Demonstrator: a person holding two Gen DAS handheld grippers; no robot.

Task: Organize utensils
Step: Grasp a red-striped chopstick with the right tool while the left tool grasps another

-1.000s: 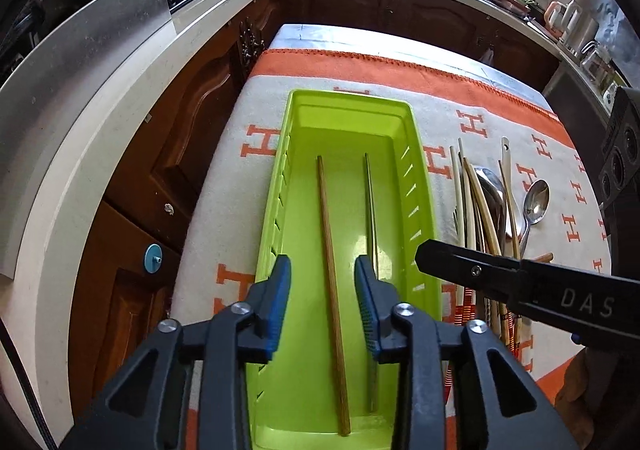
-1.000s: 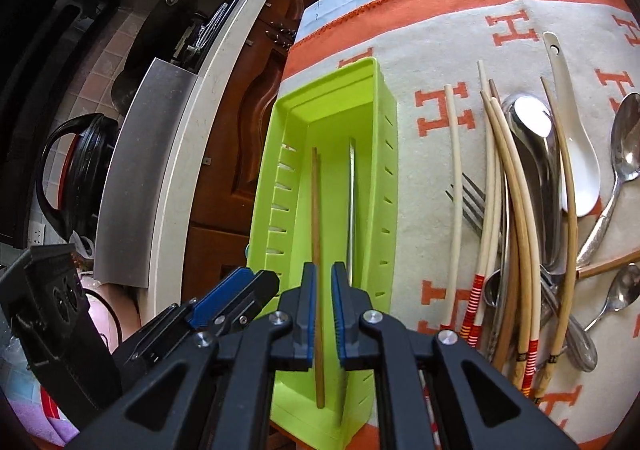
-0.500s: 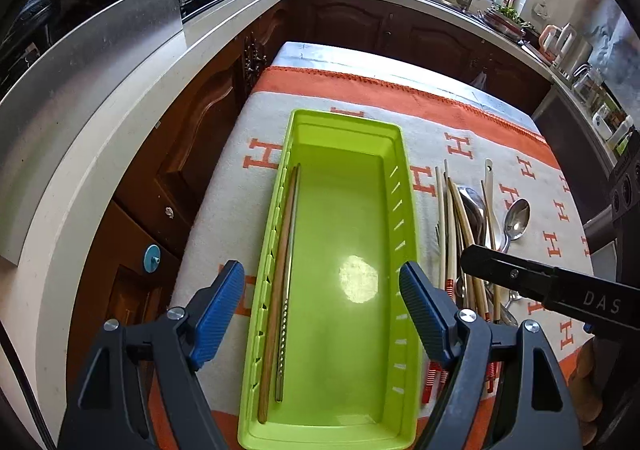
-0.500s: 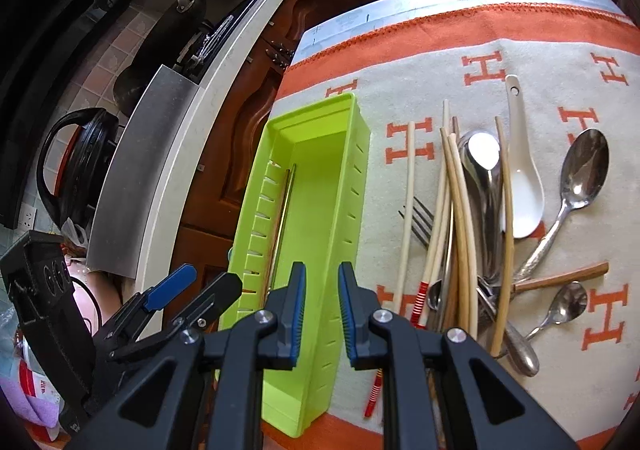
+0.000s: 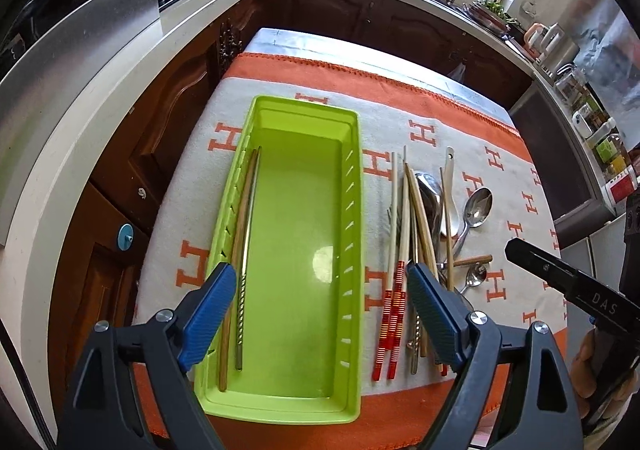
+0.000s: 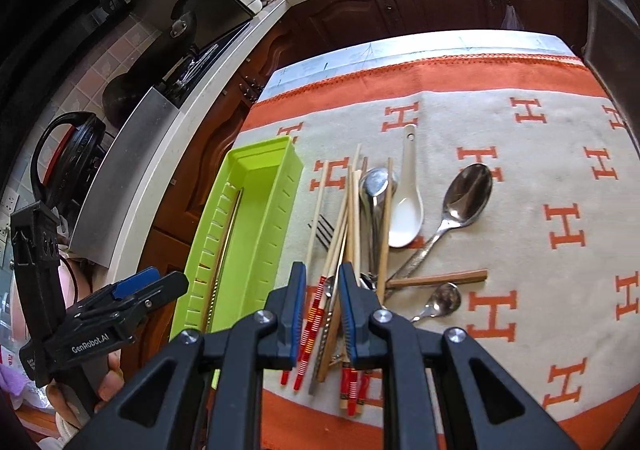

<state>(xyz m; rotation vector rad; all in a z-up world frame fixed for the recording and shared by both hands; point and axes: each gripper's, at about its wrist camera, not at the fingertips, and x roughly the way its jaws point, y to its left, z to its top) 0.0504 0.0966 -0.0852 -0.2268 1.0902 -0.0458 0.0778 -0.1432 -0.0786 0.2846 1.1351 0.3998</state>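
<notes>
**Two sticks in the tray, the pile beside it**

The left gripper [image 5: 322, 286] hangs over the near end of the green tray [image 5: 352, 185], its jaws having just spread wide with nothing between them. A wooden chopstick [image 5: 238, 250] and a metal chopstick [image 5: 249, 242] lie side by side along the tray's left wall. The right gripper [image 6: 323, 302] hovers above the utensil pile [image 6: 372, 217] on the cloth-covered table [image 6: 540, 153], right of the tray; its jaws stand narrowly parted, pressing on nothing, chopstick ends showing below the gap.
</notes>
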